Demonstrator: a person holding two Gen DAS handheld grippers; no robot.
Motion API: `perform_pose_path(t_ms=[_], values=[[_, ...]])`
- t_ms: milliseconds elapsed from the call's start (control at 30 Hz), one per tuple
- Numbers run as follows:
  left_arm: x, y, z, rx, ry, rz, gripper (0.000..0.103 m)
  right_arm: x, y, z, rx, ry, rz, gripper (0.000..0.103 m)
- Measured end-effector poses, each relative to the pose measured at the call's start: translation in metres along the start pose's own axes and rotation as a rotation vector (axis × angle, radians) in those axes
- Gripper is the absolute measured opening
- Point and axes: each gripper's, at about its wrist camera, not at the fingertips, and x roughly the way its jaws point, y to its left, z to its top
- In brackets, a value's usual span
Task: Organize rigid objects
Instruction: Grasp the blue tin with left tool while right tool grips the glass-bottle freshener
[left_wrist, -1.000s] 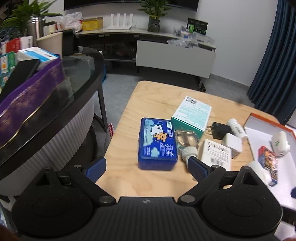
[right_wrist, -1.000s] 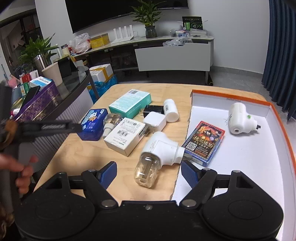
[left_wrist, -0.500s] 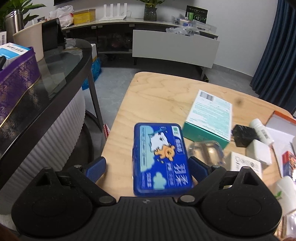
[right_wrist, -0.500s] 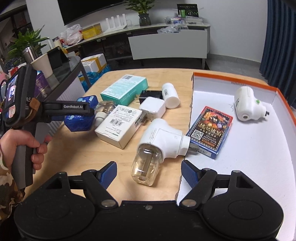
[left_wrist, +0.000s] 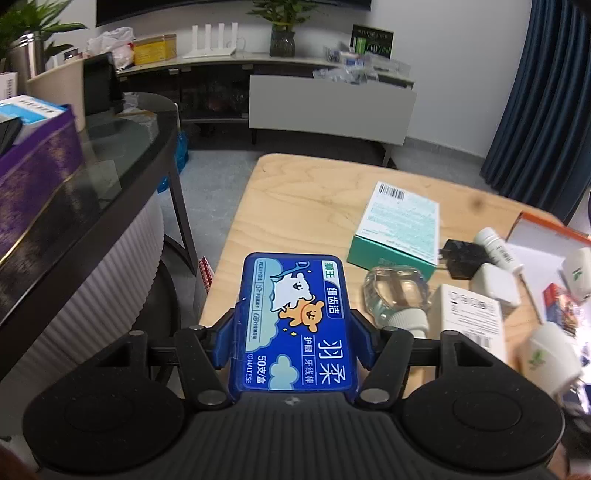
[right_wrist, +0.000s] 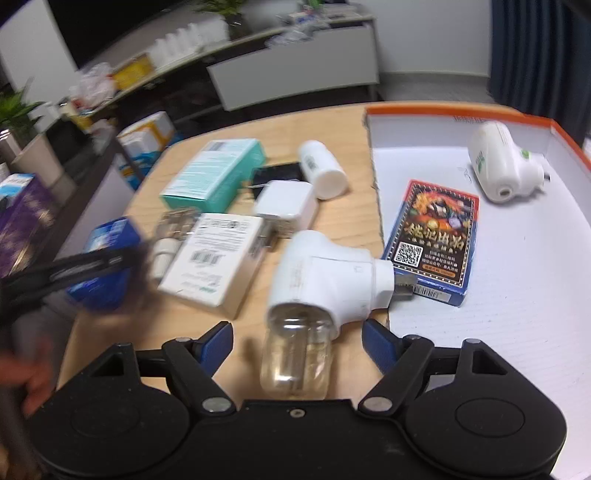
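Bare wooden table (left_wrist: 314, 199) lay open at its far end; the teal box (right_wrist: 214, 173), white box (right_wrist: 212, 258) and white charger (right_wrist: 286, 201) crowded its middle; the orange-rimmed tray (right_wrist: 517, 295) kept free floor nearest the camera.

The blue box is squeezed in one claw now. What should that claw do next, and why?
Probably lift the blue box and carry it toward the orange-edged tray. The left gripper has just closed, pads on both its sides, and a card box already lies there.

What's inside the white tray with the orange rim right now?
In the tray lie a card box and a white plug-in unit. The plug end of another white plug-in unit touches the card box. The tray's near right corner is out of view.
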Motion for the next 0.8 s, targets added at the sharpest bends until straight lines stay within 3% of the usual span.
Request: perform_pose_path(t_ms=[67,100,367,400,433,500,567,600,700,767,800], values=[[-0.009,0.001,-0.003,-0.011,-0.010,-0.009,0.063,0.004,0.003,0.002,0.005,-0.021,-0.018,0.089],[-0.015,0.002,-0.005,-0.014,-0.014,-0.013,0.063,0.004,0.003,0.002,0.004,-0.035,-0.024,0.067],[-0.041,-0.004,-0.018,-0.045,-0.039,-0.048,0.063,-0.023,-0.002,-0.017,-0.043,-0.095,0.004,0.066],[-0.045,-0.005,-0.020,-0.047,-0.041,-0.054,0.063,-0.029,-0.005,-0.018,-0.048,-0.111,-0.001,0.060],[-0.048,-0.007,-0.022,-0.047,-0.041,-0.061,0.063,-0.036,-0.008,-0.018,-0.056,-0.132,-0.006,0.044],[-0.053,-0.011,-0.025,-0.047,-0.044,-0.078,0.063,-0.045,-0.020,-0.013,-0.062,-0.150,-0.026,0.034],[-0.057,-0.017,-0.027,-0.048,-0.045,-0.094,0.063,-0.050,-0.033,-0.007,-0.050,-0.151,-0.050,0.014],[-0.059,-0.020,-0.028,-0.045,-0.046,-0.102,0.063,-0.051,-0.039,-0.005,-0.042,-0.158,-0.057,0.012],[-0.061,-0.030,-0.029,-0.032,-0.046,-0.120,0.063,-0.052,-0.052,-0.007,-0.039,-0.129,-0.058,0.014],[-0.064,-0.035,-0.031,-0.027,-0.050,-0.133,0.063,-0.052,-0.057,-0.013,-0.042,-0.100,-0.016,0.026],[-0.065,-0.037,-0.031,-0.022,-0.053,-0.132,0.063,-0.054,-0.057,-0.017,-0.051,-0.104,0.001,0.057]])
